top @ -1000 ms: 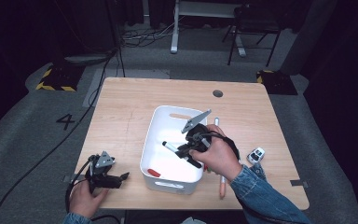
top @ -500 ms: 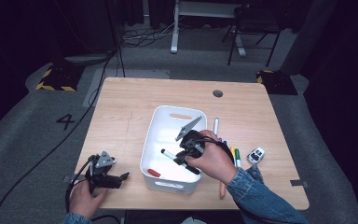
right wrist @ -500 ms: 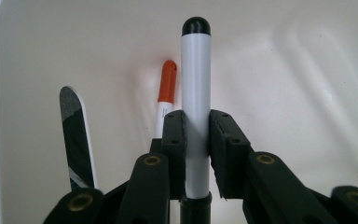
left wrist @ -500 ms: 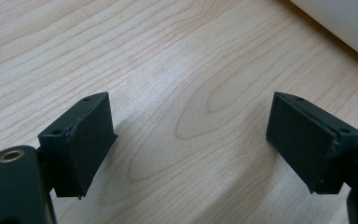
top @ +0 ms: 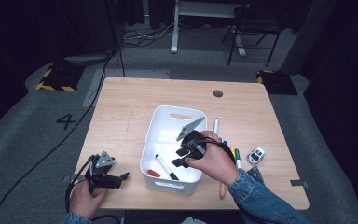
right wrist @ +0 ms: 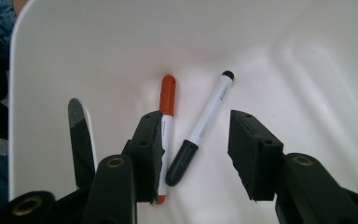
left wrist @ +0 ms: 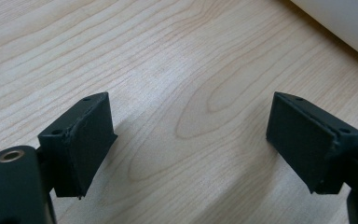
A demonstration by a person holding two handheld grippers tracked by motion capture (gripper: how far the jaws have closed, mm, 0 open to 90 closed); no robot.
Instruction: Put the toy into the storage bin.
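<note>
Markers are being moved from the worktop (top: 121, 107) into the white bin (top: 161, 126), and the job is judged partly done. Two markers are counted inside the bin: a black-capped marker (right wrist: 204, 122) and a red-capped marker (right wrist: 167, 105), lying side by side on the bin floor, close but apparently not touching. The right gripper (right wrist: 196, 149) is held over the bin interior; its jaws have just been opening, a gap is seen on both sides of the black-capped marker's cap end, and no pad presses on it, so that marker is taken as released. The red-capped marker is partly hidden behind the near jaw. Outside the bin, to its right on the worktop, a white marker (top: 216, 125) is seen lying alone, and a cluster of markers (top: 235, 156) with green and yellow caps pokes out from behind the right hand (top: 214, 161); their exact count cannot be told, at least two. A wooden-looking stick (top: 222, 190) lies below that hand near the worktop edge, and one small toy car (top: 255, 155) sits just beyond the cluster. The left gripper (top: 103, 175) is rested near the worktop's front-left corner, jaws wide apart with only bare wood between them (left wrist: 186, 121), holding nothing. At least three markers are judged left to move.
</note>
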